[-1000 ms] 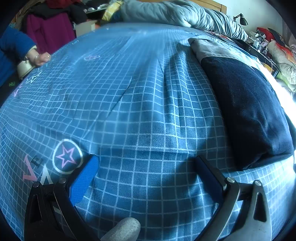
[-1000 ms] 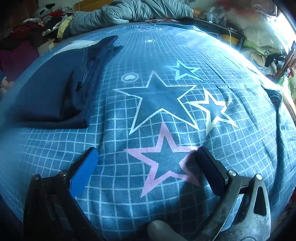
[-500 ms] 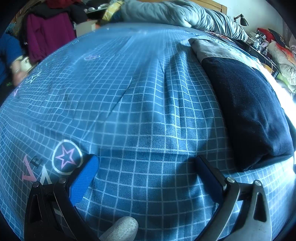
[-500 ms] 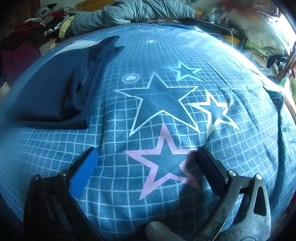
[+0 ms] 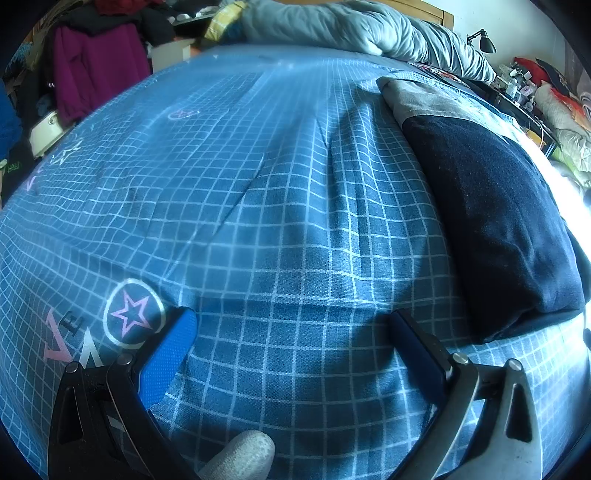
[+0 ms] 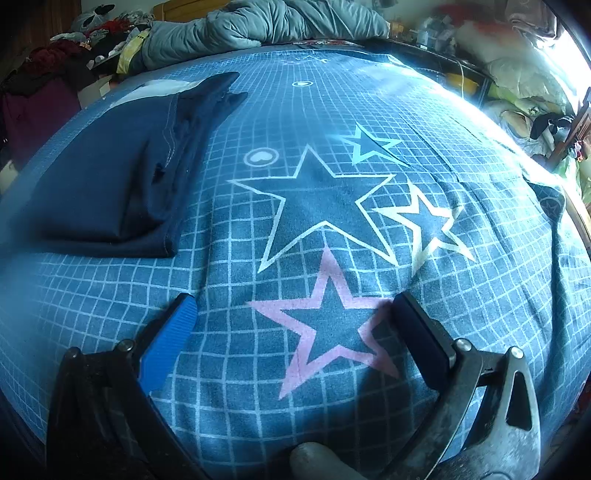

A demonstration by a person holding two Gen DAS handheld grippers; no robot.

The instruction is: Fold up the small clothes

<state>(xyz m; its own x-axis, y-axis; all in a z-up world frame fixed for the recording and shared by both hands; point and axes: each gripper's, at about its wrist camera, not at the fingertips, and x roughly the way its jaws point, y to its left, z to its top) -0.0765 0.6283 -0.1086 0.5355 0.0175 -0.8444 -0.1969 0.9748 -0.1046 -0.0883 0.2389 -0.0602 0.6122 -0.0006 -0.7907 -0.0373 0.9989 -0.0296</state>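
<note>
1. Your left gripper (image 5: 291, 328) and right gripper (image 6: 295, 314) both gape empty above the bedsheet (image 5: 258, 203).
2. The dark garment (image 6: 107, 184) lies between them, seemingly folded; square its edges before releasing.

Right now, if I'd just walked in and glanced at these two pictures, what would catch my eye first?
Probably the blue checked bedspread that fills both views, with big outlined stars printed on it, a pink star lying just ahead of the open right gripper. Next, the dark navy garment, folded flat on the bedspread to the right of the open left gripper. At the far end of the bed lies a rumpled grey duvet.
</note>
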